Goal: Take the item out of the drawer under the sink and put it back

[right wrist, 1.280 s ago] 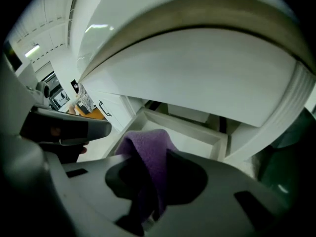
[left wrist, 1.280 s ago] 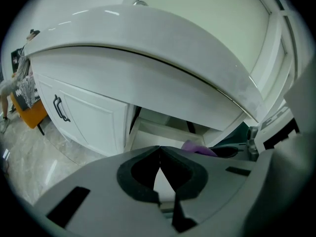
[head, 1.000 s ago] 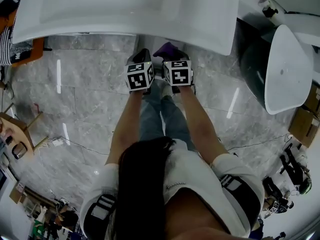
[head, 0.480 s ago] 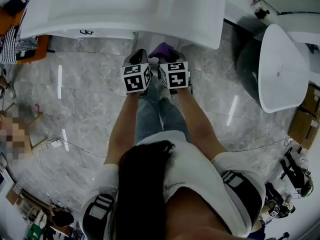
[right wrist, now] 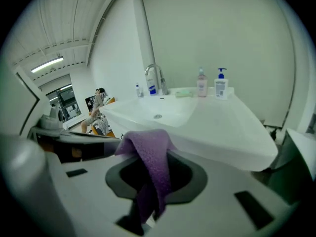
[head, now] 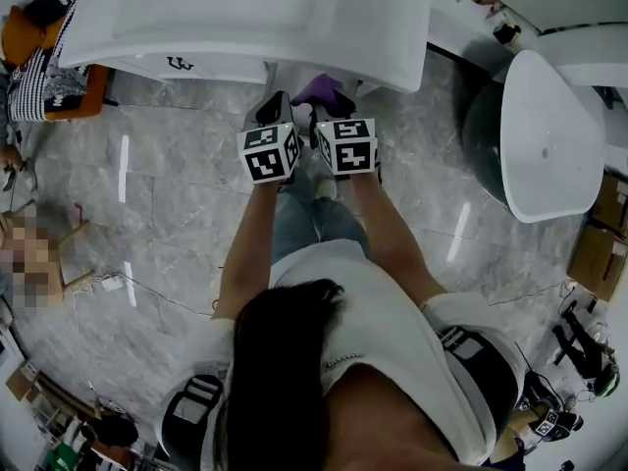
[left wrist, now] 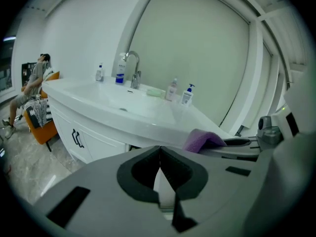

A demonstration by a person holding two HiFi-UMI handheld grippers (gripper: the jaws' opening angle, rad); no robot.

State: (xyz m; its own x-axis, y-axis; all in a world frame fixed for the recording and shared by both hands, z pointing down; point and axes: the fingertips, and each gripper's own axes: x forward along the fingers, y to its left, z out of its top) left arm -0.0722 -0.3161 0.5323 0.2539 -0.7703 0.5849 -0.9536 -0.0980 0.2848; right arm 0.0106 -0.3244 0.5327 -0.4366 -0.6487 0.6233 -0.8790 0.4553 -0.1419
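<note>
Your right gripper fingers clenched on purple cloth, draping over them. Your left gripper fingers pressed together, empty. Sink just ahead.

Both forearms reach forward, near parallel, left arm and right arm bare below white sleeves. Left tool and right tool sit side by side, marker cubes close together, both pointing forward and down. Left tool jaws meet at the tips with nothing between them. Right tool jaws pinch a purple cloth, which drapes over the tips.
</note>
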